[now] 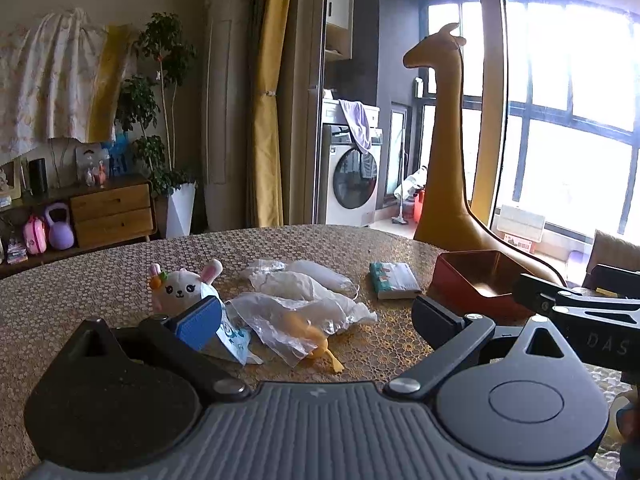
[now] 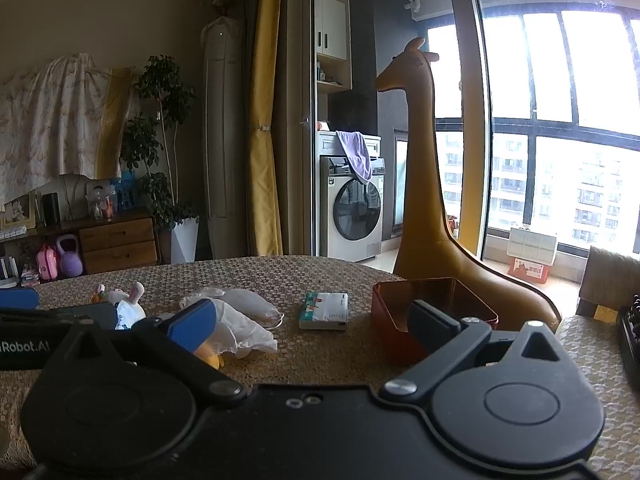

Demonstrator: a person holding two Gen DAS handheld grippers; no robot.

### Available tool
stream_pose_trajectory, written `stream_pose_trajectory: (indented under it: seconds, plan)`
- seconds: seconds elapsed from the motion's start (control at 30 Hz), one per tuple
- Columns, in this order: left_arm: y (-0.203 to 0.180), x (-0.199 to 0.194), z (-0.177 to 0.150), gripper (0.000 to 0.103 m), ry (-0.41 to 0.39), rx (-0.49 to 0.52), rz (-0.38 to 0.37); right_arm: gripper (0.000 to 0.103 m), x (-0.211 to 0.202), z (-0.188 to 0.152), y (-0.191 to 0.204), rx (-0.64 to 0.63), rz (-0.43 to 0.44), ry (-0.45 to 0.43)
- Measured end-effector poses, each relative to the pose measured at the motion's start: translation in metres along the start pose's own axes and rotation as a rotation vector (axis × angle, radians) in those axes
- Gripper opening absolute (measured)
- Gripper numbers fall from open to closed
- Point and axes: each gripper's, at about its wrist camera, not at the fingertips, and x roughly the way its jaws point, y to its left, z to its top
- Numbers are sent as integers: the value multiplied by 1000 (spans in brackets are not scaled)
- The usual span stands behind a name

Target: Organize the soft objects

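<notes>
White plush bunny (image 1: pixel 182 290) sits just beyond the open left hand-held gripper (image 1: pixel 316 322).

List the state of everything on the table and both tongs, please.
Left tongs: open, empty.
Right tongs: open, empty.
Red box: open-topped, looks empty.
Bunny: lying on the table.
Tissue pack: lying flat, apart from the box.
Plastic bags: crumpled, piled.
Yellow toy: partly under a bag.
</notes>
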Motion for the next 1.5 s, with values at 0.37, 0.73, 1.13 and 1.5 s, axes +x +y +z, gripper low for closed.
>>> stream_pose_trajectory:
  seconds: [0.37,0.73,1.13,1.5]
  plan:
    - [0,0,0,102,-4,-1,-8,101,-2,1,0,2,8,-14]
    - [11,21,1,102,27,-13,-10,101,17,3,6,-9,24,16]
    - [59,86,-1,102,154,-80,84,99,89,2,20,-57,131,152]
    - [90,147,-12,102,236,-68,163,91,159,-1,38,-179,285,299]
